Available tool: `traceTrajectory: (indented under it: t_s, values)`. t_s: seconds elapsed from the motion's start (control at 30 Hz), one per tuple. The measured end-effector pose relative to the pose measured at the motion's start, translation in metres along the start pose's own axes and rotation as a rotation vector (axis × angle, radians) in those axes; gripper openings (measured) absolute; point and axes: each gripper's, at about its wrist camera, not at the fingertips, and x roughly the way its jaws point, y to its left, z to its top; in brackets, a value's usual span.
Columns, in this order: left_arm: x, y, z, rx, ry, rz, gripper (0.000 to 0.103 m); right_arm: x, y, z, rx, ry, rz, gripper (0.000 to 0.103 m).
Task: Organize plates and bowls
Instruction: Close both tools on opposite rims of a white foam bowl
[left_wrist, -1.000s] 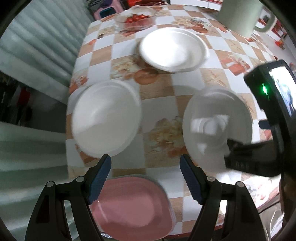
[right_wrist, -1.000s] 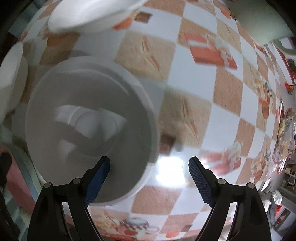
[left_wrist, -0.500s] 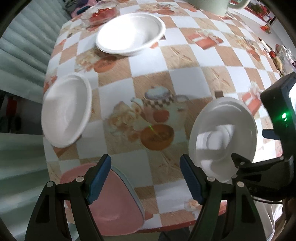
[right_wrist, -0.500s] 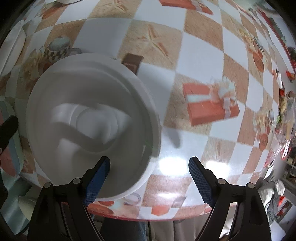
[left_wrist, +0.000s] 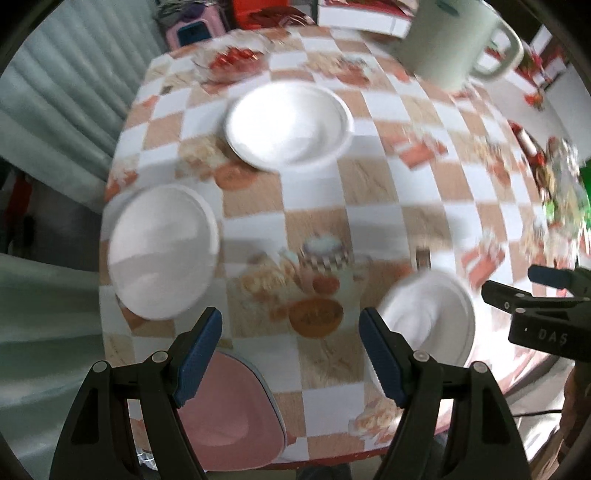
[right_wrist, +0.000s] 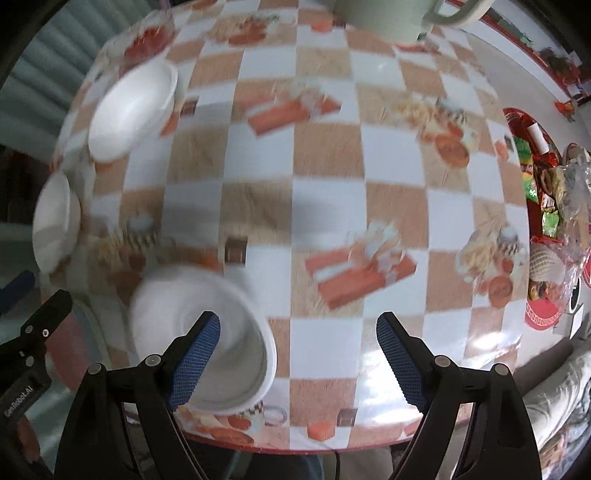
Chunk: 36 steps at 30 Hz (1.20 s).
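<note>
A: Where is the near white bowl sitting?

B: On the checkered bench, at its near edge, mouth facing up. The right tool is hanging over it with jaws spread wide and gripping nothing; its left finger is overlapping the bowl's rim.

A: And the left tool?

B: It is also gaping open and empty, hovering above the near left, with the pink plate lying beneath it at the bench edge.

A: What else is lying around?

B: A white plate is resting at the left and a second white bowl farther back, well apart. A pale green mug and a glass dish of red fruit are standing at the far side.
</note>
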Motion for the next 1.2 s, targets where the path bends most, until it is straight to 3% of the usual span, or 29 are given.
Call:
traceTrajectory:
  t_s: [0.1, 0.27, 0.73, 1.0, 1.2]
  values:
    - [-0.004, 0.010, 0.017, -0.037, -0.016, 0.006, 0.080, -0.005, 0.003, 0.012, -0.001, -0.020, 0.012, 0.088]
    - [0.000, 0.023, 0.043, -0.107, -0.028, 0.027, 0.080, -0.003, 0.034, 0.067, -0.024, -0.016, 0.035, 0.088]
    - [0.048, 0.051, 0.124, -0.185, -0.018, 0.134, 0.080, 0.028, 0.079, 0.172, -0.044, -0.004, 0.083, 0.088]
    - [0.091, 0.060, 0.159, -0.155, 0.018, 0.179, 0.080, 0.057, 0.100, 0.208, -0.039, 0.004, 0.092, 0.088]
    - [0.117, 0.062, 0.168, -0.131, 0.050, 0.166, 0.080, 0.080, 0.111, 0.218, -0.041, 0.039, 0.095, 0.088]
